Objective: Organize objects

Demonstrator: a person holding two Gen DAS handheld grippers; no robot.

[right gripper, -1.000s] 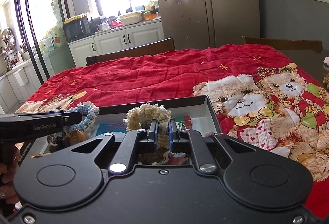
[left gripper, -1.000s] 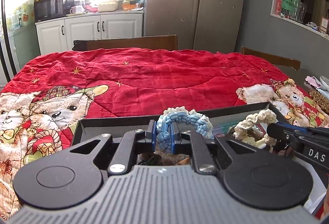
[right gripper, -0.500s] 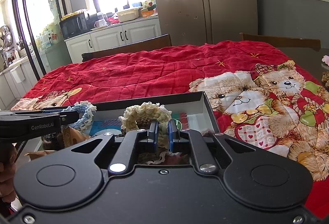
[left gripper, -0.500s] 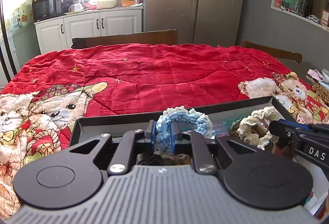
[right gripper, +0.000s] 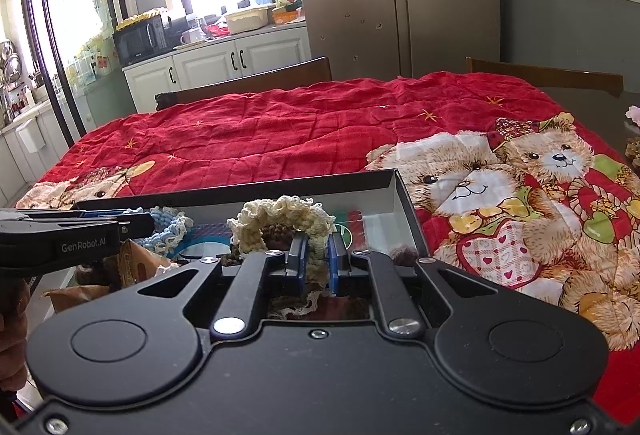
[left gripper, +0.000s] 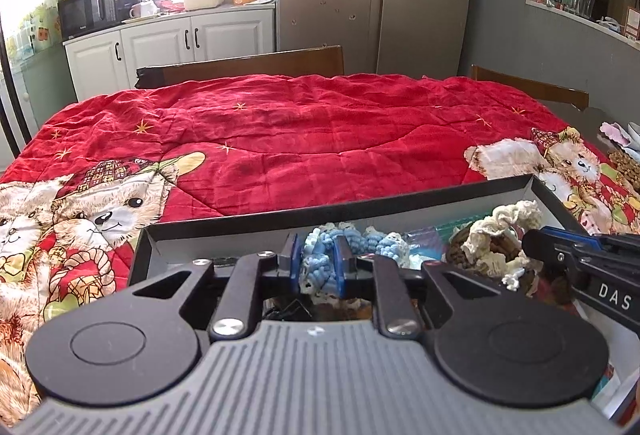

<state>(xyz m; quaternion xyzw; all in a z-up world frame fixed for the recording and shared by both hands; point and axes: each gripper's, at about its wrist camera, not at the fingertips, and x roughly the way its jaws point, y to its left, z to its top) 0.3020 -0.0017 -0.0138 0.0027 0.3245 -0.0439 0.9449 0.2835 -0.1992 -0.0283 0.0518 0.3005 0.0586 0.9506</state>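
An open black box [left gripper: 360, 204] lies on the red quilt. Over its left half my left gripper [left gripper: 319, 267] has its blue pads against a blue-and-white crochet ring [left gripper: 360, 241]; the jaws are opening with the ring still between them. Over the box's right half, my right gripper [right gripper: 316, 255] is shut on a cream crochet ring [right gripper: 280, 215]. The left wrist view shows that cream ring [left gripper: 504, 223] beside the right gripper's tip [left gripper: 536, 241]. In the right wrist view the blue ring [right gripper: 172, 223] lies by the left gripper's tip [right gripper: 148, 221].
The box [right gripper: 396, 195] also holds a brown snack packet [right gripper: 136, 267], dark brown crochet pieces and coloured cards. The red bear-print quilt [left gripper: 300, 131] covers the table, with wooden chair backs [left gripper: 248, 63] along the far side. A person's hand [right gripper: 12, 315] holds the left gripper.
The left gripper's jaws have parted a little, and the blue ring sits lower between them, down in the box. The right gripper and the cream ring have stayed as they were.
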